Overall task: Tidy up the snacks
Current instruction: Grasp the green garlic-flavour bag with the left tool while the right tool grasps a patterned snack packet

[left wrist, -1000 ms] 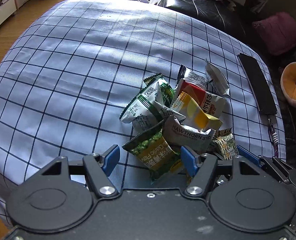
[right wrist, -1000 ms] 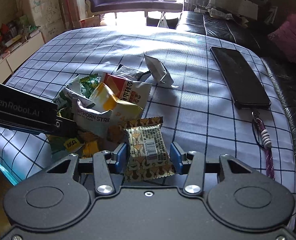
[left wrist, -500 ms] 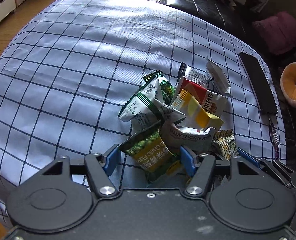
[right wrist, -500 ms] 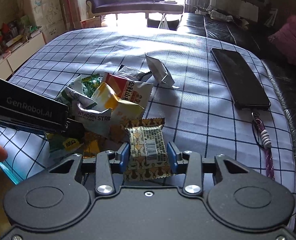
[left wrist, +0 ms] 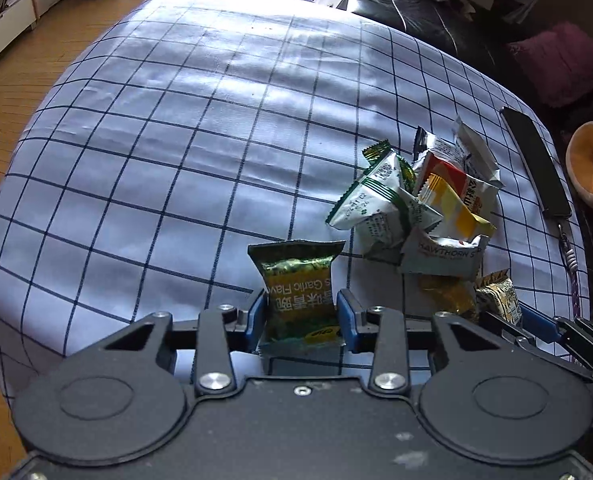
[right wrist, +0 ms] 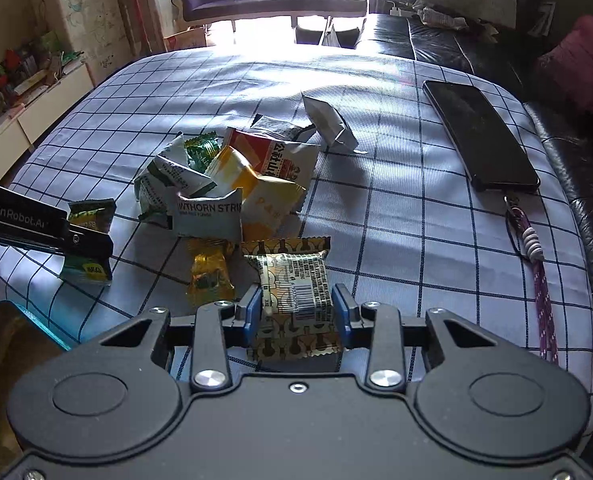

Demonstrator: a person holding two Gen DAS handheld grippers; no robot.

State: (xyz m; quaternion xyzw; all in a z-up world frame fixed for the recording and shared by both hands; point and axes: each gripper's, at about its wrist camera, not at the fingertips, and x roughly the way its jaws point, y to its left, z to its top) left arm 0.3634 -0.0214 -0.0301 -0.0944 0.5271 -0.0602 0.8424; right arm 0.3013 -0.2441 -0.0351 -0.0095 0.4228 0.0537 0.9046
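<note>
A checked cloth [right wrist: 376,208] covers a table. Near its middle lies a heap of snack packets [right wrist: 232,184]. Just in front of the heap lie a small wrapped sweet [right wrist: 208,272] and, to its right, a biscuit packet [right wrist: 292,292] between the right gripper's [right wrist: 296,312] jaws. To the left, apart from the heap, the left gripper [left wrist: 301,318] holds a pea packet [left wrist: 298,288], seemingly clear of the cloth. A folded packet [right wrist: 328,124] lies behind the heap. A phone [right wrist: 480,136] rests far right, its strap [right wrist: 536,264] trailing toward the near edge
</note>
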